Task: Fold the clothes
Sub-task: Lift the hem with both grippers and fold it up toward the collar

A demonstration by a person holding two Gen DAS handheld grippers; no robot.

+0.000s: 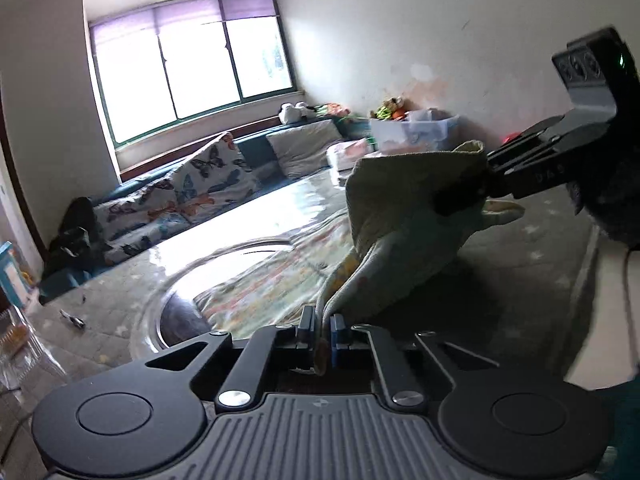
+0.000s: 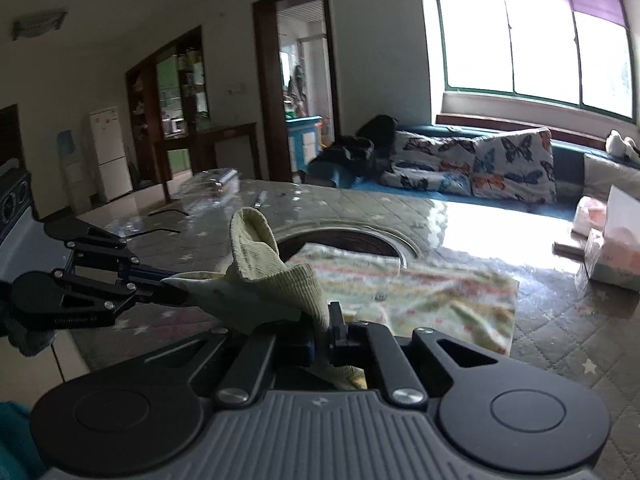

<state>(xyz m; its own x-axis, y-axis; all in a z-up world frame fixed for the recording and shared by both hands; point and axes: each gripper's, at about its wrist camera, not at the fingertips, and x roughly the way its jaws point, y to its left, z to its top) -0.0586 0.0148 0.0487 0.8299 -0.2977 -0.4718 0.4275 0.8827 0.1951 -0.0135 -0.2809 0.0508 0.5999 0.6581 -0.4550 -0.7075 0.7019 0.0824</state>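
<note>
Both claws pinch the shirt (image 1: 408, 216): left claw (image 1: 322, 330) at 6 o'clock, right claw (image 2: 320, 334). Only the right view shows the fridge (image 2: 110, 152).

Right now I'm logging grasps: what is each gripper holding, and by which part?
Both hold one small pale-green garment. The left gripper pinches a lower edge; the right gripper pinches its ribbed cuff.

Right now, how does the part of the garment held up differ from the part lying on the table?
The lifted part hangs bunched in the air, clamped by the left gripper and the right gripper; the flat part lies spread on the table. The lifted part shows a plain pale, ribbed side; the flat part shows a coloured print. Both belong to one garment.
</note>
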